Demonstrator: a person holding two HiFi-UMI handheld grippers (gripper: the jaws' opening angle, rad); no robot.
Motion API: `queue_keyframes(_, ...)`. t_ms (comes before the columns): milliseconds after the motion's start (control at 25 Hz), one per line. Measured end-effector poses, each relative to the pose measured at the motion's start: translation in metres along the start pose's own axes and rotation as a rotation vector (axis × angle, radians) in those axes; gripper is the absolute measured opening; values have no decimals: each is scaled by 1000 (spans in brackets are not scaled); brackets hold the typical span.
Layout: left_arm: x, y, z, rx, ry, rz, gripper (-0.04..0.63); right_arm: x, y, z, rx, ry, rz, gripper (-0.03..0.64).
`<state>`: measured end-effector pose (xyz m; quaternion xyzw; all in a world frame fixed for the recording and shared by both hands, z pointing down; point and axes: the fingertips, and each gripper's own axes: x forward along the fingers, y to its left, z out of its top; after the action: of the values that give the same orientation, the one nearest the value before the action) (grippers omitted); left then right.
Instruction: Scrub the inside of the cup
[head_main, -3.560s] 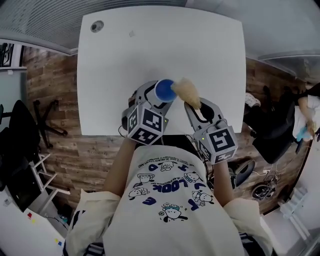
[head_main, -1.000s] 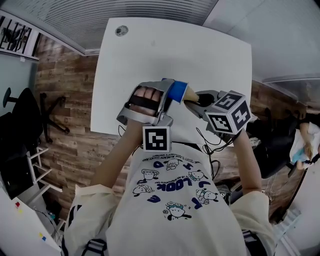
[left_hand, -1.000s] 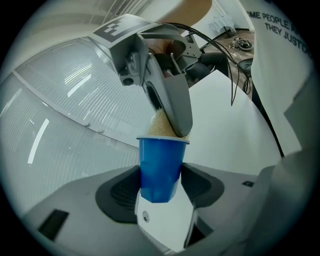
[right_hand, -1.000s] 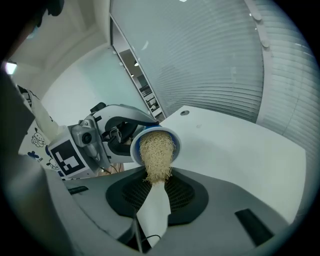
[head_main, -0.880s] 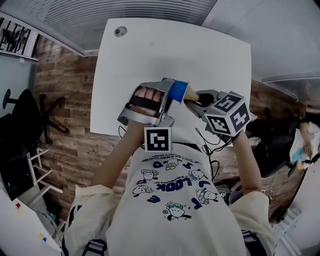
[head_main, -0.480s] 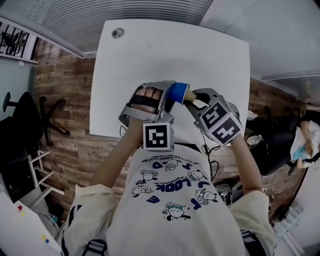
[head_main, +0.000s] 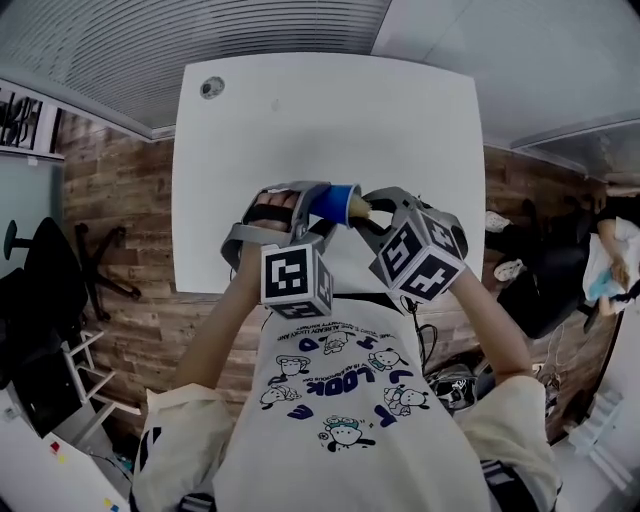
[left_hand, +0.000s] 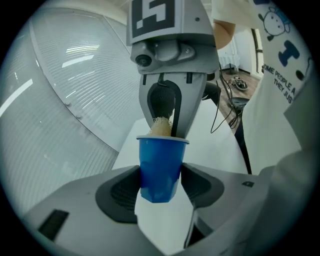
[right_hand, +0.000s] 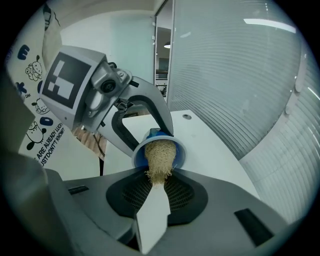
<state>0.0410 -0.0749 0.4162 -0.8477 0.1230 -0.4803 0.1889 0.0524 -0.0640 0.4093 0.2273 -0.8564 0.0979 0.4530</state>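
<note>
We find the left tongs (left_hand: 160, 187) pinching the blue cup (left_hand: 160, 162) by its sides, held over the worktop (head_main: 400, 120), mouth turned toward the right tongs (right_hand: 159, 192). These are clamped on a fibrous scrubber (right_hand: 160, 152), whose far end sits inside the cup.

The cup (left_hand: 160, 165) is bright blue; the scrubber (right_hand: 159, 155) is pale tan. The left gripper (left_hand: 161, 179) and right gripper (right_hand: 159, 184) are grey with black inside the jaws, each bearing black-and-white square markers. The table (head_main: 420, 130) is plain white, the floor (head_main: 120, 240) brown wood planks, the shirt (head_main: 340, 440) cream with blue cartoon print.
</note>
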Motion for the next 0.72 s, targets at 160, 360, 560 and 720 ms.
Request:
queue_keyframes(160,1,-8,4,-49,-14,-87,287,-4,4,-6,-61,8,-7,72)
queue_keyframes(360,0,-19,8,-113,-25,-182,285,-7,10,-12,-163,22,-14,72)
queue_keyframes(560,-6,-29,16,-201,-61,-317,285,-15,14,-14,-280,22,-2,71)
queue_keyframes(720,-14,-39,15,-259,-85,-439,285,-17,24,-12,-388,28,9,71)
